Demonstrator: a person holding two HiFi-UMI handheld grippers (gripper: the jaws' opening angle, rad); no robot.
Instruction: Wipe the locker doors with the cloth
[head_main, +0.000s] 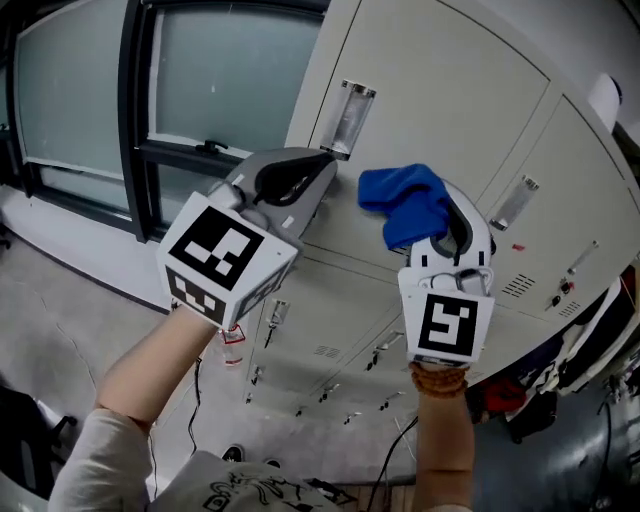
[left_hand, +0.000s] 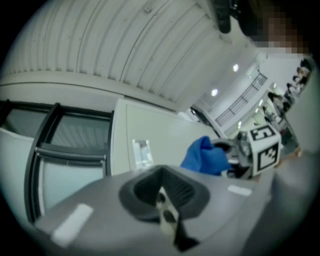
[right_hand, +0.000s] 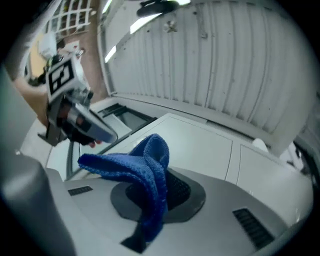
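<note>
In front of locker doors (head_main: 440, 90): cloth up, wiping pose.
R gripper (right_hand: 159, 197) clamped shut on blue cloth (right_hand: 150, 165) near upper door; L gripper (left_hand: 167, 212) jaws together, nothing btwn them.

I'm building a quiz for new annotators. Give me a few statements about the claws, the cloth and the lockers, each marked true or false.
1. The right claw is shut on a blue cloth. True.
2. The left claw holds a second cloth. False: it is shut, with nothing in it.
3. The locker doors in front of the person stand open. False: those in view are closed.
4. In the head view, a window is to the left of the lockers. True.
</note>
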